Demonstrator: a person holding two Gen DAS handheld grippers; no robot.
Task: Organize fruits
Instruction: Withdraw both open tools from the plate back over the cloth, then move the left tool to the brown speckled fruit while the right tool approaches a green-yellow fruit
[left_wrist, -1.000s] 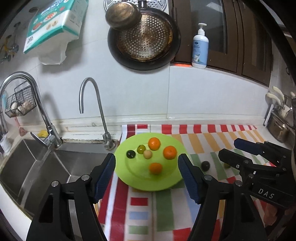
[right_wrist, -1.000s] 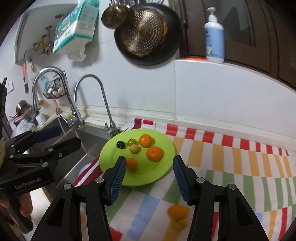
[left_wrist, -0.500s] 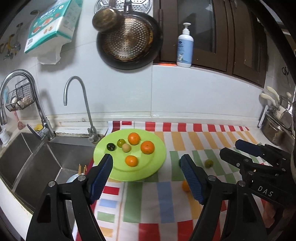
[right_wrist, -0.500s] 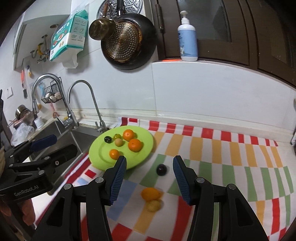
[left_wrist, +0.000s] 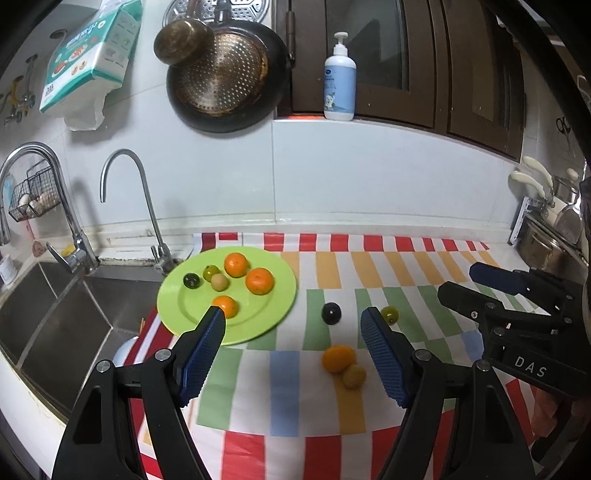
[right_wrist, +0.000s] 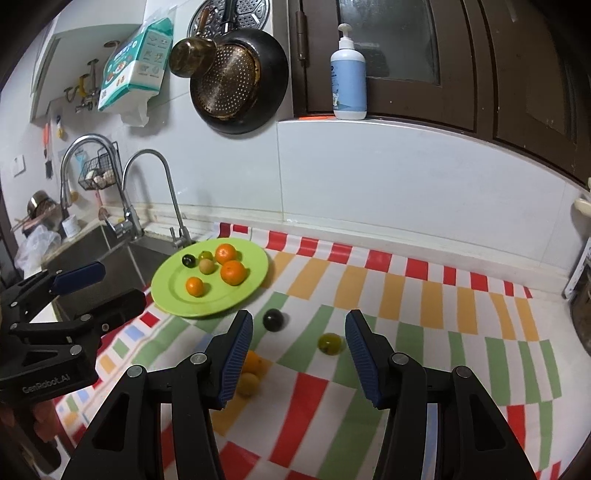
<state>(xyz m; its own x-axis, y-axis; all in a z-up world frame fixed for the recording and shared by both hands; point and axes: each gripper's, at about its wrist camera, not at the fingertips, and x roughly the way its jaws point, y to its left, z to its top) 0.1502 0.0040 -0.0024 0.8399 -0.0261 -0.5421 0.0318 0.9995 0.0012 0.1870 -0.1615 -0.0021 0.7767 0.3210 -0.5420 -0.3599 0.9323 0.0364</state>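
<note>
plate (left_wrist: 280, 295) right of sink (left_wrist: 55, 306), fruits (left_wrist: 338, 358) right

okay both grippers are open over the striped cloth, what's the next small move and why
Probably lower the right gripper onto the green fruit nearest its fingers. It is open and empty, and four fruits lie on the striped cloth off the green plate, which already holds six.

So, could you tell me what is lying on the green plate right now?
The green plate holds three oranges, one dark fruit, one green fruit and one pale fruit; nothing hidden.
</note>
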